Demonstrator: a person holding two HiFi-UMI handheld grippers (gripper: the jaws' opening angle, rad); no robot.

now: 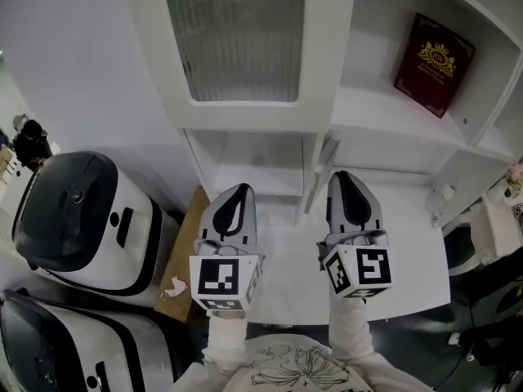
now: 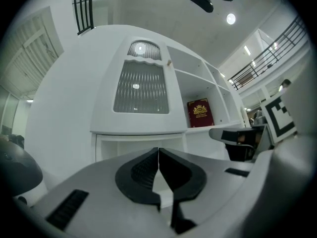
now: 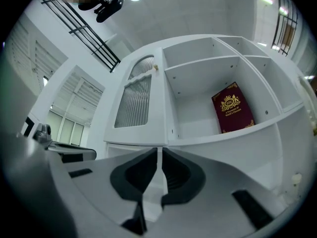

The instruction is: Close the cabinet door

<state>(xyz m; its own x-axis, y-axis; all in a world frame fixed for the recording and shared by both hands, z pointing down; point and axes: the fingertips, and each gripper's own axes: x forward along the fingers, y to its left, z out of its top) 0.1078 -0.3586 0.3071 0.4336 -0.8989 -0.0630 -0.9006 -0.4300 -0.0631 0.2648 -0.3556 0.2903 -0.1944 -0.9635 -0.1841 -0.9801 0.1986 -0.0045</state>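
The white cabinet [image 1: 327,121] has an upper door with ribbed glass [image 1: 237,39] lying flush against its frame. Below it, a narrow lower door [image 1: 317,174] stands out edge-on toward me beside an open lower compartment [image 1: 253,166]. My left gripper [image 1: 237,189] is shut and empty, just left of that door's edge. My right gripper [image 1: 343,175] is shut and empty, just right of it. The left gripper view looks over the shut left gripper [image 2: 158,150] at the ribbed door [image 2: 141,88]. The right gripper view looks over the shut right gripper [image 3: 159,150] at the same ribbed door [image 3: 136,100].
A dark red book [image 1: 433,64] leans in the open shelf at the right. Two white and black appliances [image 1: 82,219] [image 1: 57,341] stand at the left, next to a brown cardboard sheet [image 1: 184,260]. A white counter [image 1: 409,268] runs under the cabinet.
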